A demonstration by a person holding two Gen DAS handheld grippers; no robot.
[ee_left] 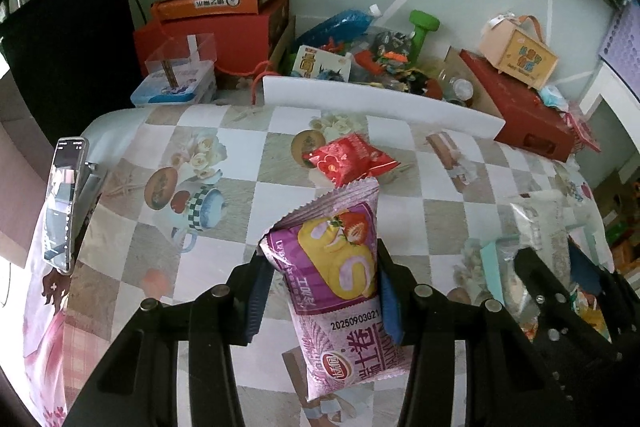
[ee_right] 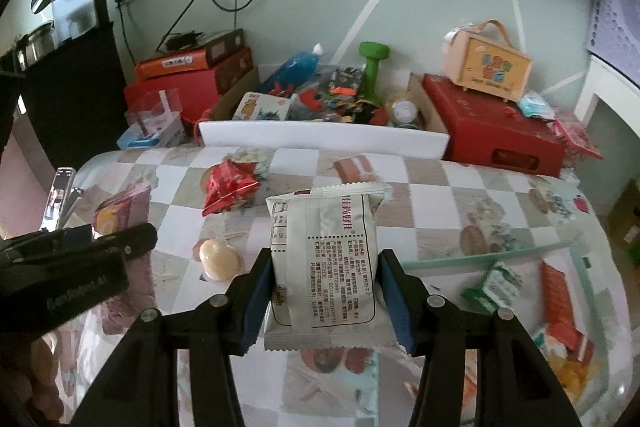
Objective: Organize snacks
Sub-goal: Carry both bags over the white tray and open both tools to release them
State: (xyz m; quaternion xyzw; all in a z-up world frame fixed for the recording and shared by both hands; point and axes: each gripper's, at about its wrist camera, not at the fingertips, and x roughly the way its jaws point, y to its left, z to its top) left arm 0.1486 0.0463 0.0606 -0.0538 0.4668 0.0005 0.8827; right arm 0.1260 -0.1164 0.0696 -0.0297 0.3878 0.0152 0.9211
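Note:
My left gripper [ee_left: 320,291] is shut on a purple cake-roll snack packet [ee_left: 340,283], held upright above the checkered tablecloth [ee_left: 240,155]. A white snack packet [ee_right: 324,263] with printed text stands between the pads of my right gripper [ee_right: 322,301], which is shut on it. A red snack packet [ee_left: 352,159] [ee_right: 230,187] lies on the cloth further back. A small yellowish wrapped snack [ee_right: 219,259] lies left of the white packet. In the right wrist view the left gripper [ee_right: 80,259] shows at the left edge, and the right gripper [ee_left: 560,291] appears at the right of the left wrist view.
A clear tray [ee_right: 576,267] with green, red and yellow snacks sits at the right. A phone [ee_left: 64,203] stands on a holder at the table's left edge. Behind a white board [ee_left: 380,103] lie red boxes [ee_right: 496,131], a green dumbbell [ee_right: 370,71] and mixed clutter against the wall.

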